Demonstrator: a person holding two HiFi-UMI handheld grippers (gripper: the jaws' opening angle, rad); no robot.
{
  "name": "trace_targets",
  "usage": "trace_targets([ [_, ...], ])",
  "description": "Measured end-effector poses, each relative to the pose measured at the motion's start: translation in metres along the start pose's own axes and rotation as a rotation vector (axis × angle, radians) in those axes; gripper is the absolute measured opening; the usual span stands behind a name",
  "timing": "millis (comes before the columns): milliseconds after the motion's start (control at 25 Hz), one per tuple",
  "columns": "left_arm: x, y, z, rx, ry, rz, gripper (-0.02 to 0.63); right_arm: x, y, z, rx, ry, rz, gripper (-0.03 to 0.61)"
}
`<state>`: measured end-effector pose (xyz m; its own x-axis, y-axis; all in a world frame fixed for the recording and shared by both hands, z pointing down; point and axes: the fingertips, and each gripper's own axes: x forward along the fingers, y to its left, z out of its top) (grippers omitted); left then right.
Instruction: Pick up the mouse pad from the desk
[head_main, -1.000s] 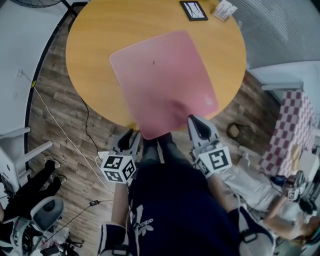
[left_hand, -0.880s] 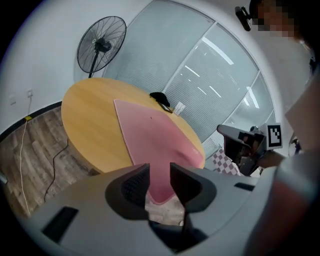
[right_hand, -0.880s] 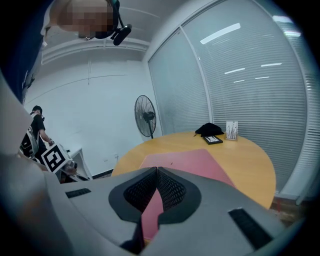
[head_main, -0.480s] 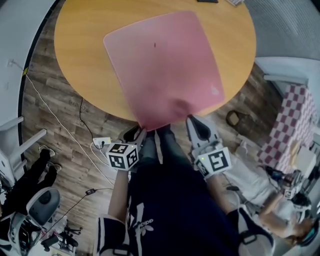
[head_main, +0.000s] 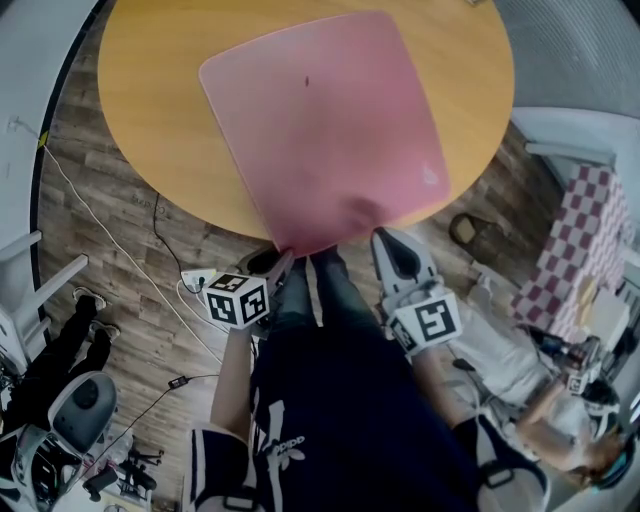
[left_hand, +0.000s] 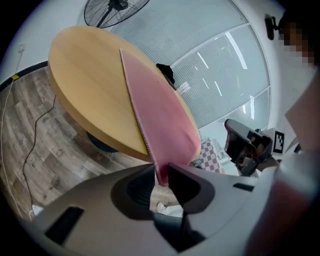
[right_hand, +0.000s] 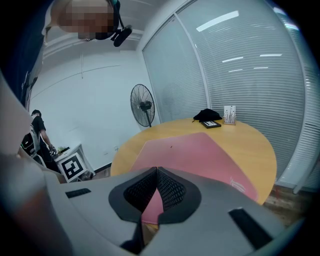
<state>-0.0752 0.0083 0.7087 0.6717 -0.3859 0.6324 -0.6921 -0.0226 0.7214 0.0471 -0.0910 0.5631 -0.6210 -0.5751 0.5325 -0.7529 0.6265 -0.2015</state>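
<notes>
A pink mouse pad lies on the round wooden table, and its near corner hangs over the table's edge. My left gripper is at that corner. In the left gripper view the pad runs edge-on into the left gripper; the jaws have just been closing, with the corner between them and a gap still showing. My right gripper sits at the pad's near edge, where the pad bulges up. In the right gripper view the right gripper's tips meet, apparently pinching the pad.
On the wood floor lie a cable and a white power strip. An office chair stands at the lower left, a checked cloth at the right. A fan stands behind the table; a black item lies at its far side.
My left gripper has moved up to the pad's overhanging corner and rolled, so the corner now sits between its jaws. The right gripper has stayed at the pad's near edge.
</notes>
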Motion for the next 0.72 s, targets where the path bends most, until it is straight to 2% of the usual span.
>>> trace_targets([
  [160,-0.005,-0.006,0.003,-0.021,-0.018,-0.034,0.025,0.001,0.000,0.003,0.013,-0.007,-0.002,0.003],
  [280,-0.009,-0.013,0.006,-0.012,-0.034,-0.038,0.020,-0.001,-0.003,0.002,-0.020,0.004,-0.007,0.003],
  [480,-0.017,-0.028,0.017,0.030,-0.060,-0.061,0.020,-0.001,-0.004,0.015,0.001,-0.028,-0.014,0.005],
  [720,-0.032,-0.057,0.046,0.103,-0.139,-0.087,0.018,-0.006,-0.011,0.027,-0.035,-0.051,-0.031,0.003],
])
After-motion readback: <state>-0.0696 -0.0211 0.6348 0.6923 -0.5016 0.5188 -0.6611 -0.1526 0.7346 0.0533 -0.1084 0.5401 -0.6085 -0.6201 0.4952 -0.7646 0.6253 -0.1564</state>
